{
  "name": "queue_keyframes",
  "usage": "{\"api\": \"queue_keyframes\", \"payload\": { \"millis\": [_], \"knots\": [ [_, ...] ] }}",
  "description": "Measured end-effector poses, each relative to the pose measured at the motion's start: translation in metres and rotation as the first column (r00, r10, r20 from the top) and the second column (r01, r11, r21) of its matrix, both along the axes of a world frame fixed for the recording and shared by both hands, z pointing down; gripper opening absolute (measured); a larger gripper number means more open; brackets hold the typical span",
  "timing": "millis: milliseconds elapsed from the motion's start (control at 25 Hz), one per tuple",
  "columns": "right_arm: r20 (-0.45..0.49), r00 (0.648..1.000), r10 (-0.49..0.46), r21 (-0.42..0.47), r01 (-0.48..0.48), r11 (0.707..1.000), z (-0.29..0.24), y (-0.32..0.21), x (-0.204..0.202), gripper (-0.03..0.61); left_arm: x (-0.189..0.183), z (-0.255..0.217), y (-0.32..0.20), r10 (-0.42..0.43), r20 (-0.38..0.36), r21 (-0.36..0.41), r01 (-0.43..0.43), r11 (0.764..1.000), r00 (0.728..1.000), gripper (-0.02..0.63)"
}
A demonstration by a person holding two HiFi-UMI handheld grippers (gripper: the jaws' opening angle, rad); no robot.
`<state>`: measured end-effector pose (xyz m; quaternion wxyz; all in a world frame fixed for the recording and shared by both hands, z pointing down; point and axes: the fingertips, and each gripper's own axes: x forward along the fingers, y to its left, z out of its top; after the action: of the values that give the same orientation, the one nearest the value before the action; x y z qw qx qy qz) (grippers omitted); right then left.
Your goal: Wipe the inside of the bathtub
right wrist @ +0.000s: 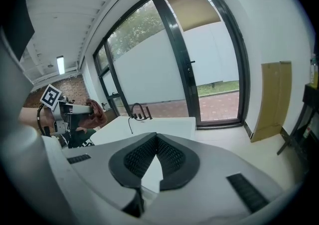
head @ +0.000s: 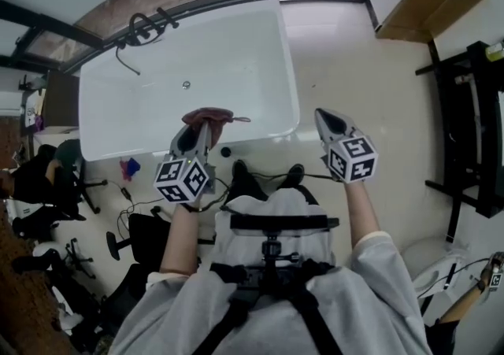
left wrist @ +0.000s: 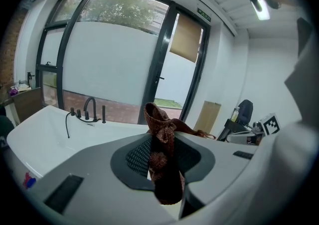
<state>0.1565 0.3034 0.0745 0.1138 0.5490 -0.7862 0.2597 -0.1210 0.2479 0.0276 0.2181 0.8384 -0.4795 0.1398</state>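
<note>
My left gripper (head: 201, 129) and my right gripper (head: 327, 119) are pale grey moulded shells. Both have black ribbed pads (right wrist: 172, 156) lining the jaws and black slot-shaped insets (right wrist: 244, 191) on the casing. Each carries a white cube with black square markers (head: 183, 179). A thin black cable (head: 216, 186) loops off the left cube. The person carrying them for me wears a light grey sweatshirt (head: 378, 282) with paler cuffs, pale grey trousers (head: 268, 205) and black shoes (head: 246, 180). Black harness straps (head: 236, 298) cross the chest, with a black camera mount (head: 272, 251) at the middle.
</note>
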Motion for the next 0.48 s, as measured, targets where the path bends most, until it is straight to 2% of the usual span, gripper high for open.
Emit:
{"api": "queue_keyframes", "payload": {
  "millis": [240, 480],
  "knots": [
    [0.023, 0.999, -0.036, 0.005, 0.036, 0.999, 0.007, -0.015, -0.002, 0.009, -0.01, 0.001, 0.008, -0.054, 0.028, -0.007, 0.054, 0.999, 0.998, 0.1],
    [0.009, 0.996, -0.086, -0.005, 0.086, 0.996, 0.006, -0.044, -0.035, 0.009, -0.026, 0.014, -0.015, -0.064, 0.012, -0.027, 0.064, 0.998, 0.998, 0.1]
  ]
}}
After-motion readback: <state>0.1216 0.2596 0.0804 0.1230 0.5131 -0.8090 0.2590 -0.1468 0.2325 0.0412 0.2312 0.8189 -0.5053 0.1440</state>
